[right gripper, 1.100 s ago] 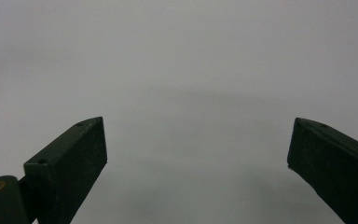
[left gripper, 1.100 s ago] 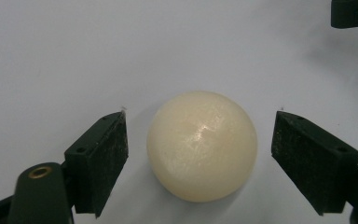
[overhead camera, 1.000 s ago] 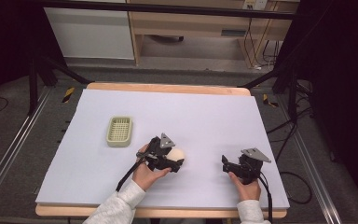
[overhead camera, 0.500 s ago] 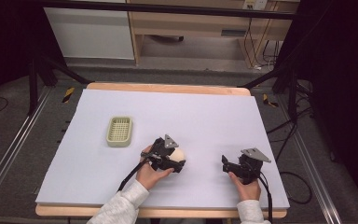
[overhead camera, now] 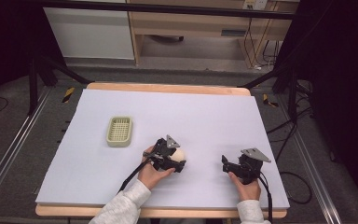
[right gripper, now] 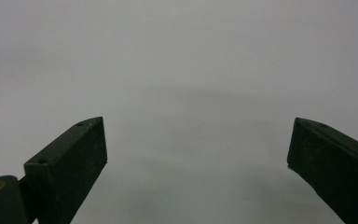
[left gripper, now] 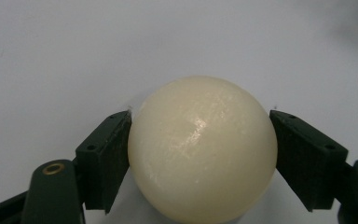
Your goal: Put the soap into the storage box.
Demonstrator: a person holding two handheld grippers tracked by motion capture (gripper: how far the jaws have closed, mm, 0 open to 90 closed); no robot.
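On the white table [overhead camera: 98, 182], the green basket [overhead camera: 120, 131] sits at the left, its ribbed floor bare, well apart from both grippers. Right of it, near the table's middle, the left gripper [overhead camera: 181, 158] has just been closing its jaws, and in the left gripper view both pads [left gripper: 108, 158] now press the sides of the cream ball [left gripper: 202, 149], which rests on the sheet. Farther right, near the front edge, the right gripper [overhead camera: 225, 163] lies low over the table with its jaws spread wide and nothing between them, as the right gripper view shows.
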